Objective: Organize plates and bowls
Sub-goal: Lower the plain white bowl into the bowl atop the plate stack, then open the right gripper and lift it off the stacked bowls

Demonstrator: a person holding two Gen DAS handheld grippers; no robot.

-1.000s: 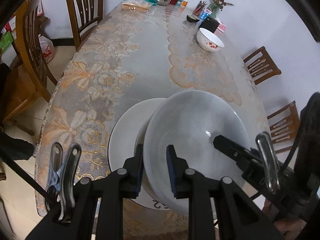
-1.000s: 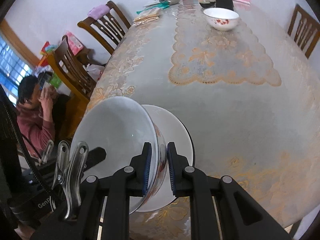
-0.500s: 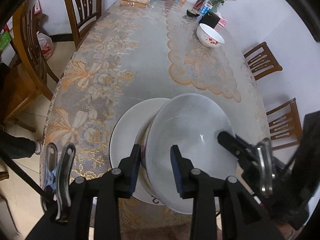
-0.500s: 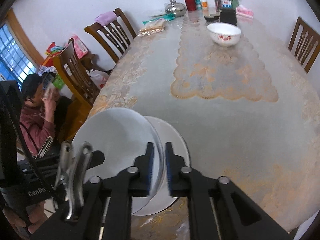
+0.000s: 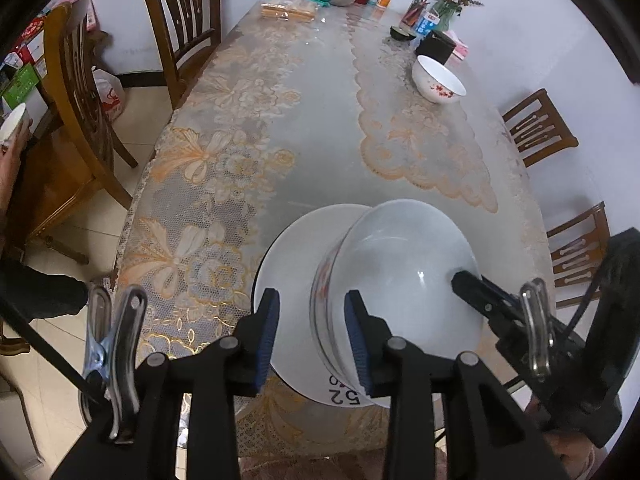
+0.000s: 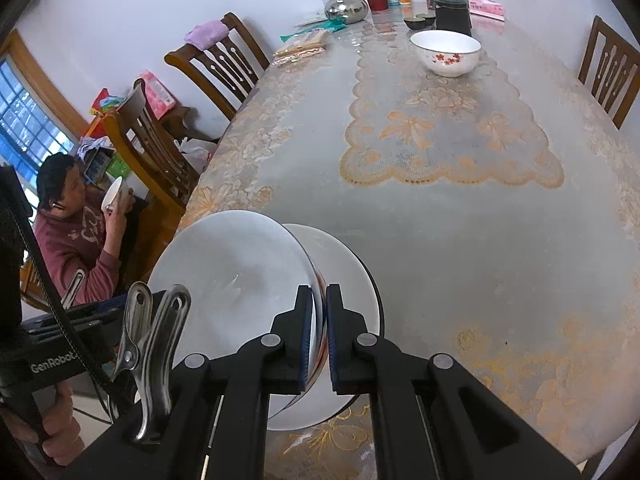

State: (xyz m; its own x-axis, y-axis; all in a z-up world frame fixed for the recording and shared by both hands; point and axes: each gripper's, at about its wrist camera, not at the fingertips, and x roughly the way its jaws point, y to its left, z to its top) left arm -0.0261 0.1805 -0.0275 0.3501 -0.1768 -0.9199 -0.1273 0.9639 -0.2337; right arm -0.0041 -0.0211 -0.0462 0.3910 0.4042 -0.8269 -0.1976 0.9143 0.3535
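Table (image 6: 460, 240): long, under a glossy lace-pattern cover; looks slick, so crockery could slide on it.

Plate (image 5: 288, 280): white, flat, at the near edge of the table. Glazed ceramic, stiff, breakable. The low rim gives little to pinch; probably best taken at the edge.

Bowl (image 5: 400, 264): white, red pattern outside, over the plate and tilted; contact underneath is hidden. Likely heavy for a rim pinch and smooth, so it may swing or slip. The rim is the only hold.

Far bowl (image 6: 446, 52): same kind, upright, well apart, untouched.

Right gripper (image 6: 318, 340): jaws pinched tight on the bowl's rim, one pad inside, one outside.

Left gripper (image 5: 312, 340): jaws opening, astride the opposite rim; left pad clear, contact at the right pad unclear.
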